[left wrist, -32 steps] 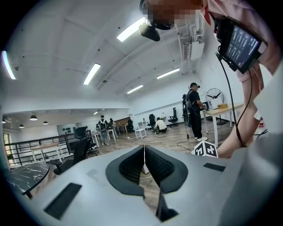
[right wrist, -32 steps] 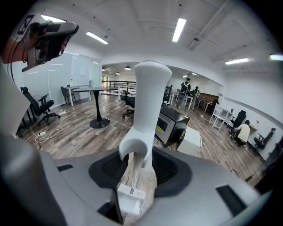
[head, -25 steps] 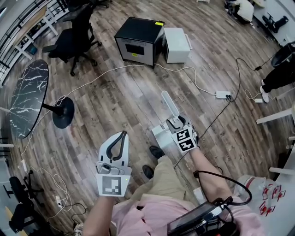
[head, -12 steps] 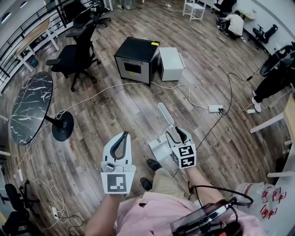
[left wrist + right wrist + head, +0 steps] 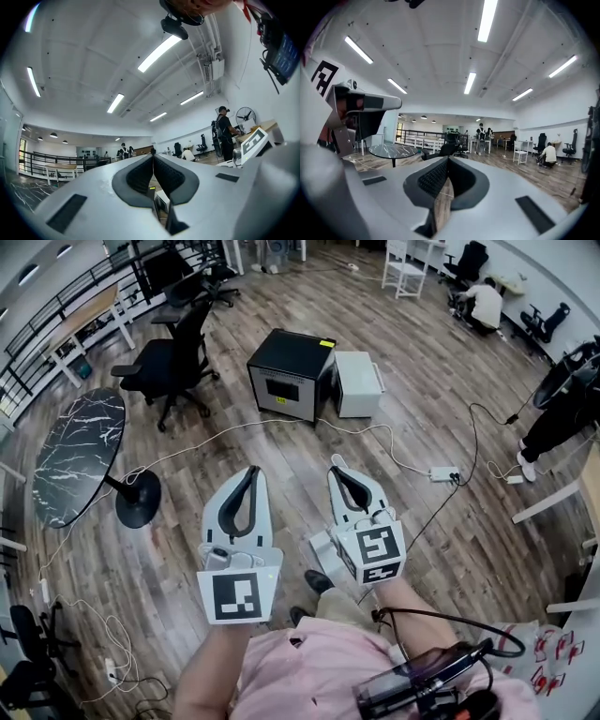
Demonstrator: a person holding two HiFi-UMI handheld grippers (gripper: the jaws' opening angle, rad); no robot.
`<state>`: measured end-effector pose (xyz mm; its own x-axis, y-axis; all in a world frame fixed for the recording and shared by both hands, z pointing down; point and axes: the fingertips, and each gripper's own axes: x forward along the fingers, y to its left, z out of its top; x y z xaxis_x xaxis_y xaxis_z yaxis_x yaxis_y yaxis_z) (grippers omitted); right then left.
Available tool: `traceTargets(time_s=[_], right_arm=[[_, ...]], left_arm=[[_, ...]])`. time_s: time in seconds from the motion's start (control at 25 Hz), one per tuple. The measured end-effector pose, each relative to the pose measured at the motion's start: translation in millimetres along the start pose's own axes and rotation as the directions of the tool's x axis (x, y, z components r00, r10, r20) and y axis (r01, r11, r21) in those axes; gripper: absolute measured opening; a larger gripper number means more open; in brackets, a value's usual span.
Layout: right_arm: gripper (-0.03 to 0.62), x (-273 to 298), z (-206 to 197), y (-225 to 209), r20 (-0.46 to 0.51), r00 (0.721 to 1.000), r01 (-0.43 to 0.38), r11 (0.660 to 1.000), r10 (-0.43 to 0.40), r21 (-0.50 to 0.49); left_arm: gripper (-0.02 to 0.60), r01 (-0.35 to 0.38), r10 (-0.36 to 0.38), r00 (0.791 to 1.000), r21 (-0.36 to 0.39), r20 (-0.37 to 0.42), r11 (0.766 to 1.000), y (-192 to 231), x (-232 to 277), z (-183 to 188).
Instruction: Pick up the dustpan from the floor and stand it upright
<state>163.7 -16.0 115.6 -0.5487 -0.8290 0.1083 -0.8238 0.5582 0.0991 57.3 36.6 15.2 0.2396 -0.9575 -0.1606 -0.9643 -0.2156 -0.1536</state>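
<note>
The white dustpan [image 5: 322,552] stands on the wooden floor just ahead of the person's shoe [image 5: 319,581]. Only its pan edge shows in the head view; my right gripper [image 5: 336,469] is lifted in front of the rest and hides the handle. That gripper is shut with nothing between its jaws, and its closed tips [image 5: 447,159] point out across the room. My left gripper [image 5: 253,471] is held up beside it, also shut and empty, tips [image 5: 153,157] together.
A black cabinet [image 5: 291,374] and a white box [image 5: 359,383] sit on the floor ahead. A white cable runs to a power strip [image 5: 442,473] on the right. A round marble table [image 5: 75,451] and an office chair [image 5: 173,357] stand to the left.
My right gripper has come away from the dustpan handle and risen toward the camera. The left gripper has risen too. The dustpan stays standing on the floor.
</note>
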Motion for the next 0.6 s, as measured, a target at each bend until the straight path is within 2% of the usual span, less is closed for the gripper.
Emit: traceTargets(time_s=[0.2, 0.36, 0.6], right_arm=[[0.002, -3.8, 44.5, 17.2, 0.099, 0.995, -0.017, 0.998, 0.023, -0.059], [0.000, -4.9, 48.8, 21.3, 0.109, 0.993, -0.027, 0.998, 0.033, -0.055], [0.000, -10.0, 46.5, 24.4, 0.109, 0.993, -0.033, 0.998, 0.038, -0.047]], left_arm=[[0.014, -0.030, 0.028, 0.999, 0.042, 0.033, 0.999, 8.5, -1.7, 23.5], [0.014, -0.046, 0.044, 0.998, 0.025, 0.042, 0.999, 14.9, -6.8, 32.0], [0.014, -0.026, 0.026, 0.999, 0.018, 0.045, 0.999, 6.0, -12.9, 36.6]])
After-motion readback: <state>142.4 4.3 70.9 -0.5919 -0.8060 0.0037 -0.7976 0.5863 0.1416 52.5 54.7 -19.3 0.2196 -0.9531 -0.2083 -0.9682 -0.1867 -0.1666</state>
